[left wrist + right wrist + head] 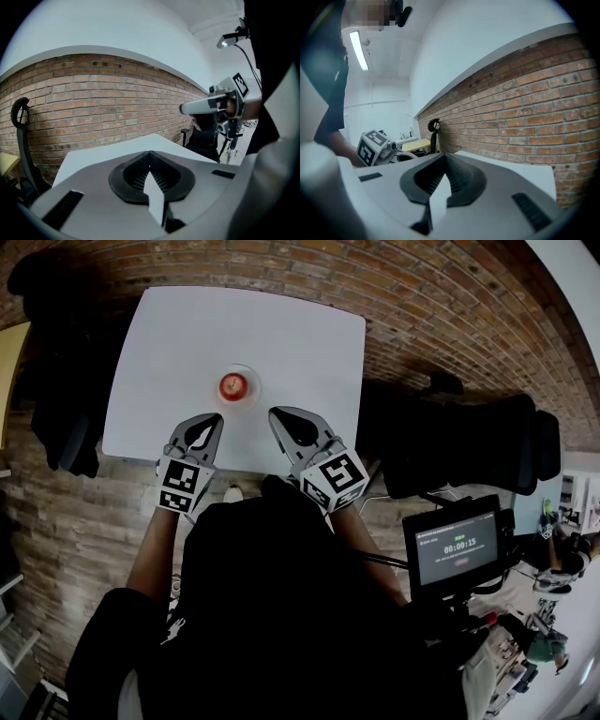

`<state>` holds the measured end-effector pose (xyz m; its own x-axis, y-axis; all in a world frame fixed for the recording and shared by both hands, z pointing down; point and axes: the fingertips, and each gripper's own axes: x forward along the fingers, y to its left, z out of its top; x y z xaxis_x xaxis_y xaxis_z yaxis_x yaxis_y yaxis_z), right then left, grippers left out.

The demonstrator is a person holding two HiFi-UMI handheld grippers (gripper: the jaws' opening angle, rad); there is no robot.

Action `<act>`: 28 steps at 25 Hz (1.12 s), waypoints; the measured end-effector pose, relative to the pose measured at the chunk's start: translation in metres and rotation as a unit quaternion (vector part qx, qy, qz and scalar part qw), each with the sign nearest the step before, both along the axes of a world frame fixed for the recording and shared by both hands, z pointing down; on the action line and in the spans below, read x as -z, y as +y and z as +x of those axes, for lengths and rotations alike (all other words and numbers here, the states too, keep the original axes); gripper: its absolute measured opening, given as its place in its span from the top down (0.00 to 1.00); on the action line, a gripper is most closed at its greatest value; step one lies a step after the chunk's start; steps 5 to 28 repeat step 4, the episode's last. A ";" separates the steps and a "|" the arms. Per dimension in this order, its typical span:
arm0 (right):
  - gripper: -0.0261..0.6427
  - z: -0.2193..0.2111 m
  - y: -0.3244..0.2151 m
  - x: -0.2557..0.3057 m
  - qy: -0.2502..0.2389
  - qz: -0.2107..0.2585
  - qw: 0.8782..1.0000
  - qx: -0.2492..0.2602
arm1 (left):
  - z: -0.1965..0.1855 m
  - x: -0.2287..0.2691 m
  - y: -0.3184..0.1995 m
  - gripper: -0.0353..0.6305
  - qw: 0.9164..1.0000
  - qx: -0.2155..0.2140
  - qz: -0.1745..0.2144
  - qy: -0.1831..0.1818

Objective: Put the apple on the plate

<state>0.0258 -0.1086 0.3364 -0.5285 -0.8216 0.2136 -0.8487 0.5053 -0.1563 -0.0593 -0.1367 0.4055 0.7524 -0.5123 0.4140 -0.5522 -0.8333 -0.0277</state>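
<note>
**Apple on plate mid-table, both grippers clenched and empty at the near edge**

The apple (232, 386) sits on the small clear plate (251, 381) near the middle of the white table (187, 334), well in from all four edges. Bare tabletop surrounds the plate on every side, with the widest open stretch toward the far edge and the brick wall (394, 296) beyond it.

The left gripper (214, 423) and the right gripper (277, 416) hover just inside the table's near edge, side by side and apart from each other, both pointing toward the plate. The plate lies just ahead of the gap between their tips, and neither touches it. In the left gripper view, the left gripper's (150, 153) jaws are pressed together with nothing between them. The right gripper view shows the right gripper (445, 155) closed on nothing in the same way.

A dark chair (469, 442) stands close off the table's right edge, and another dark shape (61, 418) crowds the left edge. A small monitor (459, 554) stands at the person's right, below the table's near right corner.
</note>
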 end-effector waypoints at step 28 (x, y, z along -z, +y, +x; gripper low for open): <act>0.96 0.000 -0.004 0.000 0.003 0.005 1.000 0.002 | -0.002 -0.001 -0.005 0.94 1.000 0.000 0.008 -0.004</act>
